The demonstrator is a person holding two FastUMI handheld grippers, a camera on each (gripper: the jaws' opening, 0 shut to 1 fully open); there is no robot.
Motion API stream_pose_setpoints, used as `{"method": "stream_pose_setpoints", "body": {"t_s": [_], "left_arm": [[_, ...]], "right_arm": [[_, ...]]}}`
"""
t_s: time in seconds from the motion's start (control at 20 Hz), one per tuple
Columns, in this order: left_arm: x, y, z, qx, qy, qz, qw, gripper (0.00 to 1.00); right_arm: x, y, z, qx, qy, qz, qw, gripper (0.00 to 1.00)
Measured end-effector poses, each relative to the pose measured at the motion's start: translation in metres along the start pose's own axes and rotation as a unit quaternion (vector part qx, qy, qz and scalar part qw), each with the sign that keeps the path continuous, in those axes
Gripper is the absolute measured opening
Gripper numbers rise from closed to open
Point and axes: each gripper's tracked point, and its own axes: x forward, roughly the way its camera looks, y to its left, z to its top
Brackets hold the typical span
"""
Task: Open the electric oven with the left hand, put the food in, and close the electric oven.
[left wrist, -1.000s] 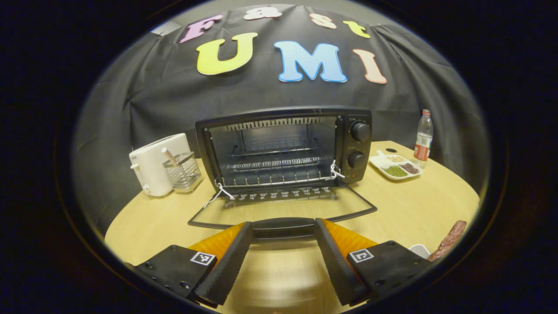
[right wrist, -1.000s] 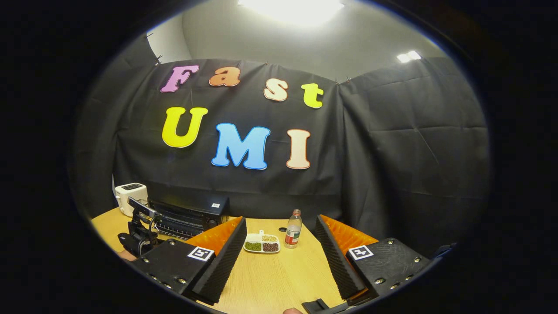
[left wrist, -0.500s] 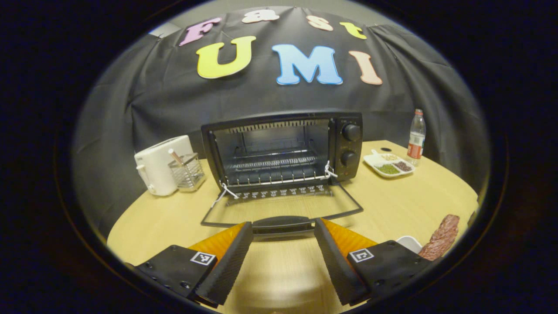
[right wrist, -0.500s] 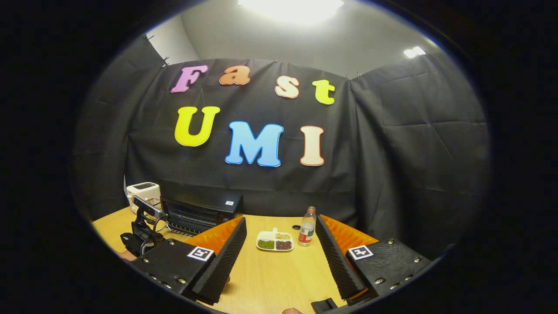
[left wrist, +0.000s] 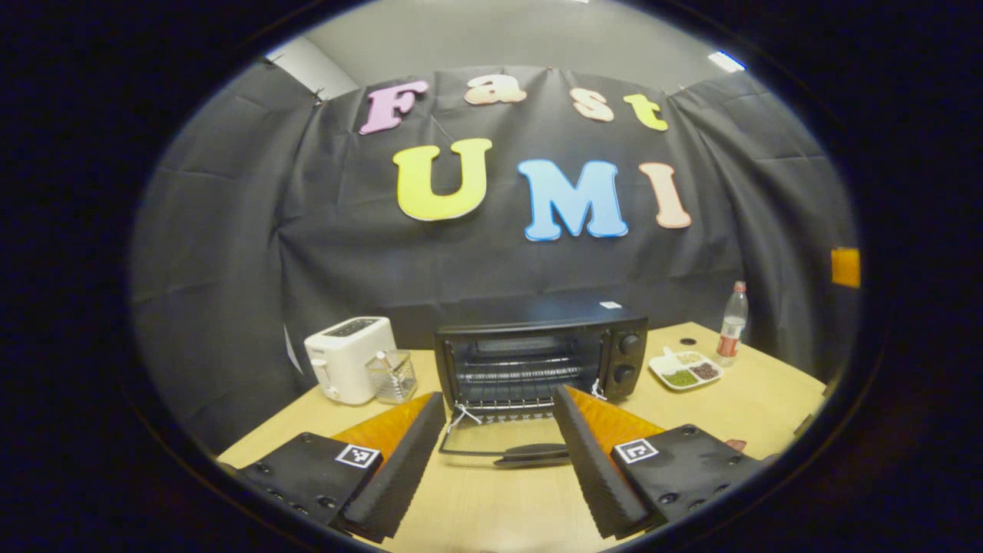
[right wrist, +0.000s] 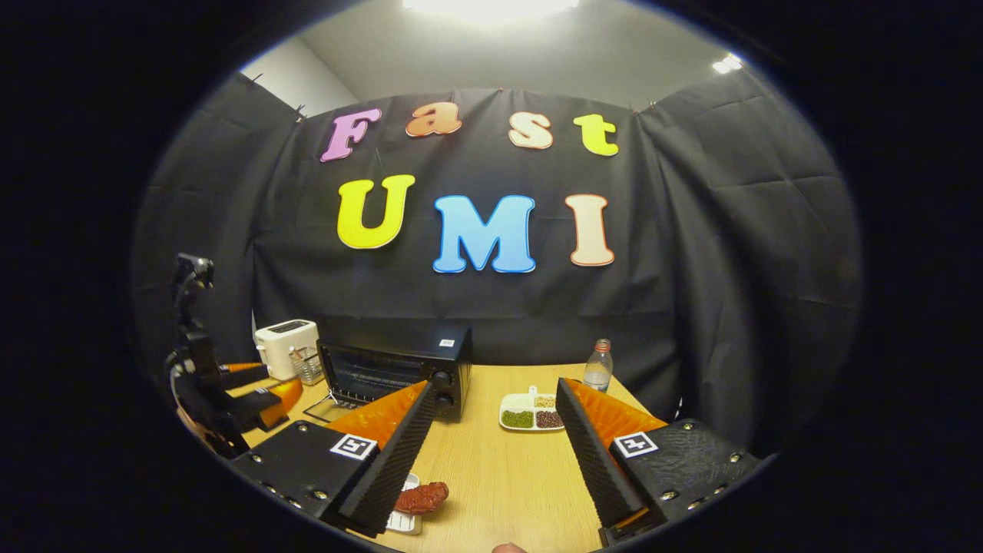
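The black electric oven [left wrist: 537,357] stands at the middle of the wooden table with its glass door [left wrist: 503,449] folded down flat and the rack inside bare. My left gripper [left wrist: 499,461] is open, drawn back a short way from the door's handle and holding nothing. The right gripper view has the oven [right wrist: 399,369] at left, with the left gripper [right wrist: 249,392] in front of it. A reddish-brown piece of food [right wrist: 421,498] lies on a small white plate [right wrist: 402,522] just beside the left finger of my right gripper [right wrist: 491,461], which is open and holds nothing.
A white toaster [left wrist: 349,367] and a clear utensil holder [left wrist: 392,376] stand left of the oven. To its right are a white divided dish of beans [left wrist: 683,371] and a plastic bottle [left wrist: 733,322]. Bare tabletop [right wrist: 499,476] lies in front of the right gripper.
My left gripper has backed away from the open door's handle and risen, so the oven looks smaller. The right gripper has pulled back and turned left, bringing the food into view.
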Motion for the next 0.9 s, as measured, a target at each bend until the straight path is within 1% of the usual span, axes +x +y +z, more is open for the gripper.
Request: {"method": "stream_pose_setpoints", "body": {"t_s": [0.05, 0.2, 0.3, 0.35, 0.4, 0.55, 0.6, 0.75, 0.8, 0.85, 0.9], "left_arm": [[-0.009, 0.006, 0.011, 0.000, -0.011, 0.005, 1.000, 1.00], [-0.031, 0.020, 0.037, -0.005, -0.034, 0.016, 0.999, 0.90], [-0.039, 0.025, 0.049, -0.012, -0.047, 0.020, 0.999, 0.90], [-0.044, 0.028, 0.054, -0.012, -0.052, 0.023, 0.998, 0.90], [-0.048, 0.032, 0.058, -0.010, -0.055, 0.026, 0.998, 0.95], [-0.058, 0.040, 0.061, -0.005, -0.059, 0.034, 0.998, 0.95], [-0.061, 0.043, 0.063, -0.004, -0.060, 0.037, 0.998, 1.00], [-0.070, 0.048, 0.059, -0.003, -0.056, 0.043, 0.997, 1.00], [-0.073, 0.049, 0.055, -0.004, -0.052, 0.043, 0.998, 0.95], [-0.074, 0.051, 0.054, -0.004, -0.049, 0.045, 0.998, 1.00], [-0.077, 0.052, 0.051, -0.004, -0.047, 0.046, 0.998, 1.00]], "right_arm": [[0.003, 0.003, -0.006, 0.002, 0.007, 0.006, 1.000, 0.96], [0.013, 0.014, -0.029, 0.014, 0.035, 0.033, 0.999, 0.96], [0.019, 0.024, -0.048, 0.033, 0.066, 0.055, 0.996, 0.96], [0.021, 0.028, -0.059, 0.047, 0.088, 0.063, 0.993, 0.96], [0.022, 0.032, -0.067, 0.062, 0.104, 0.072, 0.990, 0.96], [0.026, 0.043, -0.093, 0.105, 0.149, 0.087, 0.979, 0.98], [0.027, 0.045, -0.103, 0.117, 0.164, 0.090, 0.975, 0.98], [0.033, 0.047, -0.130, 0.131, 0.204, 0.093, 0.966, 0.98], [0.035, 0.046, -0.139, 0.136, 0.216, 0.094, 0.962, 0.98], [0.037, 0.047, -0.146, 0.145, 0.229, 0.096, 0.958, 0.98], [0.039, 0.048, -0.153, 0.156, 0.241, 0.099, 0.953, 0.98]]}}
